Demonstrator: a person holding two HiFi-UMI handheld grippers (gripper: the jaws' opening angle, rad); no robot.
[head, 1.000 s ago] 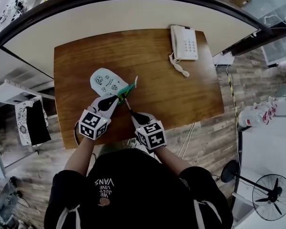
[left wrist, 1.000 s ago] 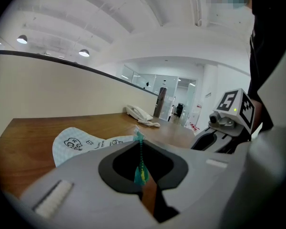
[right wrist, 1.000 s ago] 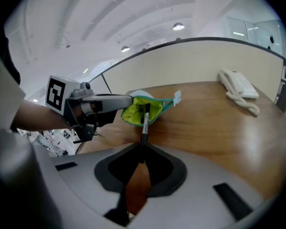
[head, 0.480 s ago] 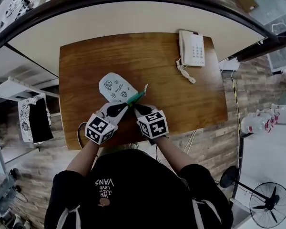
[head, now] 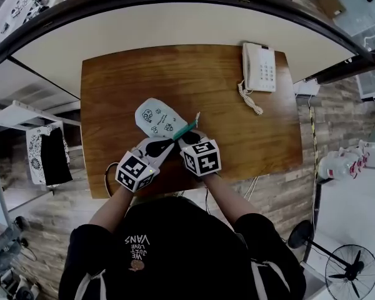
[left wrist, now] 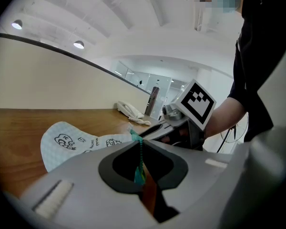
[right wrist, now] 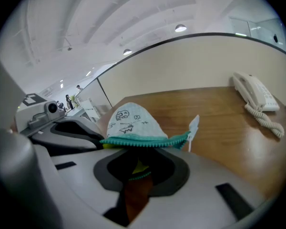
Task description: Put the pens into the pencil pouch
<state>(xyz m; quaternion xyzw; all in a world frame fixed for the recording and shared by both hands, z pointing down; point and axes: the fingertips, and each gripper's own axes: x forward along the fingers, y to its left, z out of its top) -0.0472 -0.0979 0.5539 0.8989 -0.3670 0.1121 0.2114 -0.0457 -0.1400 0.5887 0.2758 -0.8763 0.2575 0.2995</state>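
The white pencil pouch (head: 155, 119) bears black doodles and a teal zipper (head: 182, 130).

pencil pouch (head: 155, 119) 1 | hand-held grippers 2 (left (head: 169, 144), right (head: 183, 140)) | telephone (head: 262, 67) 1 | table (head: 144, 74) 1 | fan (head: 341, 270) 1

A brown wooden table (head: 225, 111) stands against a long curved cream partition (head: 175, 27). A white telephone (head: 259, 67) lies at the far right corner of the table, and its coiled cord (head: 250, 100) lies on the table top just in front of it. Left of the table stands a white shelf (head: 22, 114) with a black and white thing (head: 47, 158) beside it. A thin cable (head: 250, 183) hangs below the table's near edge. A black fan (head: 350, 266) stands on the wood-pattern floor (head: 281, 186), well apart from the table, to its right
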